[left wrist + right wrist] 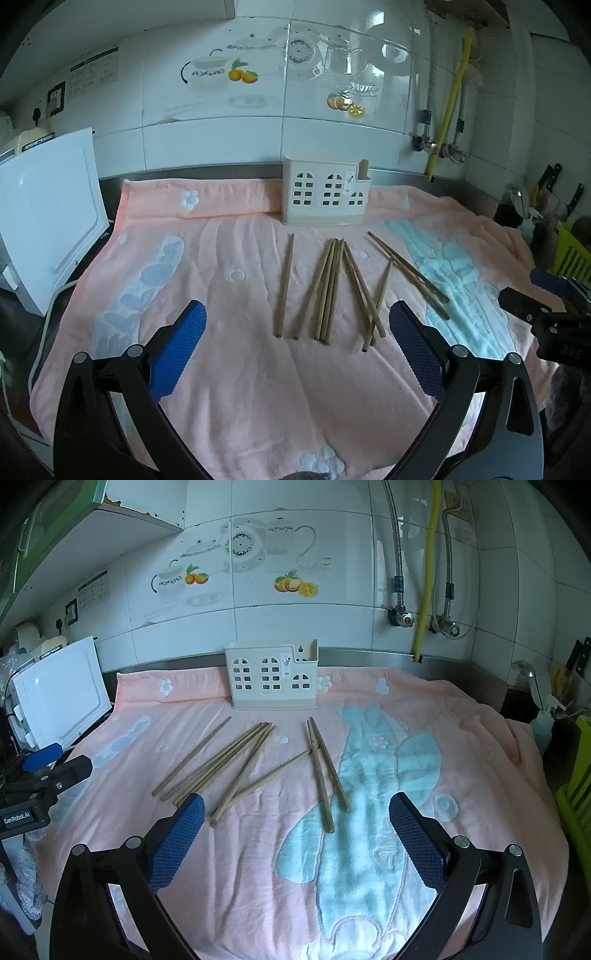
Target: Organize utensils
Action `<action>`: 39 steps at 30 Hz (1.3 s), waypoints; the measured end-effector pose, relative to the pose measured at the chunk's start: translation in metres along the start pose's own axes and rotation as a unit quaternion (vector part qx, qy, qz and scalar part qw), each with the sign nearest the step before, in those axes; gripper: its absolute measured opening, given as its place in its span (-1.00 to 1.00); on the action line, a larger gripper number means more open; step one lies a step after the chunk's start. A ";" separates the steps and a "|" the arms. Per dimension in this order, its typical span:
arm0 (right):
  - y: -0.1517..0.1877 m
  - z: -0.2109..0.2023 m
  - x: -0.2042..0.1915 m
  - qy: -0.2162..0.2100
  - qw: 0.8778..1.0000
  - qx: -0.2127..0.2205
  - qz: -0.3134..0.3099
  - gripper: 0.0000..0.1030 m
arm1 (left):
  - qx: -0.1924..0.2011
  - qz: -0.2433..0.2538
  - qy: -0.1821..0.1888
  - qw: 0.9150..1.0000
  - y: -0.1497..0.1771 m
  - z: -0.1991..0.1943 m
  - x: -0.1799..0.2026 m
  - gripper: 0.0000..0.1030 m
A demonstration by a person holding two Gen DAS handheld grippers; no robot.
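Several wooden chopsticks (pixel 328 288) lie loose on a pink towel (pixel 240 369), in front of a cream utensil holder (pixel 325 190) that stands by the back wall. One stick (pixel 283 286) lies apart on the left; a pair (pixel 410 275) lies on the right. My left gripper (pixel 297 314) is open and empty, held just short of the sticks. In the right wrist view the chopsticks (pixel 225 760), the pair (pixel 325 771) and the holder (pixel 271 674) show too. My right gripper (pixel 295 805) is open and empty, above the near ends of the pair.
A white appliance (pixel 48 218) stands at the left edge of the towel. Pipes and a yellow hose (pixel 426 572) run down the tiled wall. A green rack (pixel 578 794) and a knife block area sit at the far right.
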State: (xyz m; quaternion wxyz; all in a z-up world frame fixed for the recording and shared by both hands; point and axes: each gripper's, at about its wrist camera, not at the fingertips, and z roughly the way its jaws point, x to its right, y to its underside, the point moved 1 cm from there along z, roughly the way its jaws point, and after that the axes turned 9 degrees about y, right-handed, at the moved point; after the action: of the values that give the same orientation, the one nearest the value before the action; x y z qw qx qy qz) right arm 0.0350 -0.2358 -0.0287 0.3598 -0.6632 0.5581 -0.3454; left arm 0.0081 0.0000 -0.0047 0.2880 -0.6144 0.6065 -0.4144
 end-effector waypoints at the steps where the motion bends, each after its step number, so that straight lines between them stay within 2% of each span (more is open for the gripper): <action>1: 0.000 0.000 0.000 -0.001 1.000 -0.002 0.001 0.88 | 0.000 0.000 -0.002 1.000 0.000 0.000 0.000 0.90; 16: 0.000 -0.001 0.000 -0.002 1.000 0.001 0.001 0.88 | -0.001 -0.004 -0.008 1.000 -0.006 0.001 0.003 0.90; 20: -0.001 -0.001 0.000 -0.001 1.000 0.001 0.001 0.88 | 0.005 0.007 -0.001 1.000 -0.003 -0.002 -0.001 0.90; 39: -0.002 -0.003 -0.001 -0.001 1.000 0.006 0.001 0.88 | 0.027 0.001 -0.008 1.000 -0.005 -0.012 -0.010 0.90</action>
State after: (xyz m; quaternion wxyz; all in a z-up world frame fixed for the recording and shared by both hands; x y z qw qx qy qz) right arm 0.0336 -0.2348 -0.0259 0.3643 -0.6608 0.5566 -0.3476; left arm 0.0015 0.0123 0.0038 0.3100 -0.6090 0.5936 -0.4250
